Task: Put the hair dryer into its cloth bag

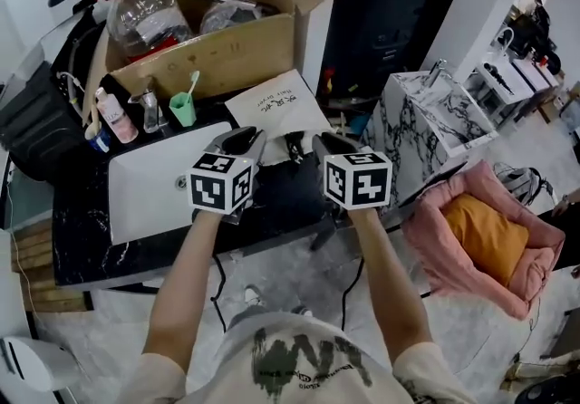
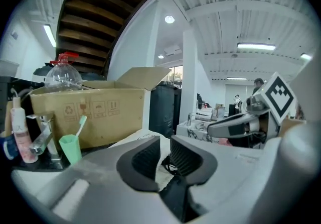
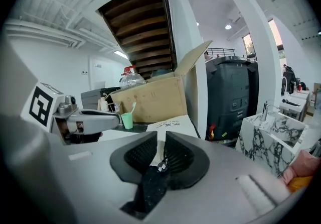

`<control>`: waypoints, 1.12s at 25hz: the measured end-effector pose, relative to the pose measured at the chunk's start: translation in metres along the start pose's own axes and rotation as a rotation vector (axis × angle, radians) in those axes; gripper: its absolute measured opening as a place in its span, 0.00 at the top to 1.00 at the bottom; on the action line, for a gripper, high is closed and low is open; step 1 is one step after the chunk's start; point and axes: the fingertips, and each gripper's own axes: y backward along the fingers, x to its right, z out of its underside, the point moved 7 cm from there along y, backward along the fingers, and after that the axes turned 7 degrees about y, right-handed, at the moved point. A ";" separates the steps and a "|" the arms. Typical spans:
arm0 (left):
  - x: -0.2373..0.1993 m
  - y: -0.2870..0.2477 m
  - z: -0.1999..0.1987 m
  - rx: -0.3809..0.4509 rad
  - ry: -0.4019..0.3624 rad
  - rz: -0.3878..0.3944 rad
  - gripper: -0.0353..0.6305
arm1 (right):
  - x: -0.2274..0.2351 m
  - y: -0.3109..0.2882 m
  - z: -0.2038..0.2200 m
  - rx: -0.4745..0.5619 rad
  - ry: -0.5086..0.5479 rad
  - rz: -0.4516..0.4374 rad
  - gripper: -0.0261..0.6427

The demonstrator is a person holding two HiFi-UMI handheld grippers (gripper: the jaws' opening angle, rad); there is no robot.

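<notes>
**Two grippers hold the cloth bag up by its rim**
The left gripper [image 1: 243, 136] and right gripper [image 1: 328, 141], side by side, are each nearly closed on a fold of the black cloth bag [image 1: 285, 189]. The bag hangs between and below them, its mouth running left to right. I cannot make out the hair dryer. Only a black cord [image 1: 293, 150] lies just beyond the fingers.

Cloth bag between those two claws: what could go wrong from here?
1. The left gripper and right gripper each pinch only an edge of the black cloth bag; it may slip.
2. It hangs at the counter's front edge, so it could drop to the floor.
3. The green cup stands near the left gripper and might get knocked.
</notes>
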 end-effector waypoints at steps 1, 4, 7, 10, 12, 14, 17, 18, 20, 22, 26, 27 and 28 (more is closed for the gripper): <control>0.001 0.005 0.000 0.013 0.001 -0.025 0.84 | 0.000 0.003 0.000 0.010 0.007 -0.003 0.90; 0.002 0.022 -0.003 0.057 0.010 -0.099 0.89 | -0.002 0.012 -0.001 0.035 0.032 -0.016 0.96; 0.006 0.034 -0.003 0.082 0.010 -0.145 0.90 | -0.005 0.018 -0.003 0.054 0.058 -0.037 0.96; 0.012 0.044 -0.004 0.087 -0.022 -0.177 0.94 | -0.009 0.023 -0.004 0.069 0.084 -0.053 0.96; 0.015 0.049 -0.004 0.090 -0.036 -0.189 0.94 | -0.011 0.025 -0.003 0.079 0.093 -0.064 0.96; 0.016 0.052 -0.004 0.091 -0.043 -0.196 0.94 | -0.012 0.028 -0.002 0.086 0.091 -0.073 0.96; 0.015 0.057 -0.003 0.092 -0.035 -0.203 0.94 | -0.010 0.032 0.000 0.094 0.080 -0.073 0.96; 0.014 0.058 -0.002 0.092 -0.030 -0.207 0.94 | -0.008 0.033 0.000 0.095 0.074 -0.072 0.96; 0.014 0.059 -0.001 0.092 -0.024 -0.211 0.94 | -0.006 0.036 0.002 0.096 0.068 -0.068 0.96; 0.016 0.060 0.000 0.094 -0.024 -0.211 0.94 | -0.005 0.039 0.002 0.096 0.069 -0.063 0.96; 0.018 0.060 -0.002 0.089 -0.033 -0.211 0.94 | -0.007 0.041 0.000 0.103 0.073 -0.058 0.96; 0.017 0.060 -0.002 0.085 -0.035 -0.210 0.94 | -0.007 0.040 0.001 0.104 0.071 -0.058 0.96; 0.017 0.060 -0.002 0.082 -0.035 -0.209 0.94 | -0.008 0.040 0.001 0.104 0.069 -0.059 0.96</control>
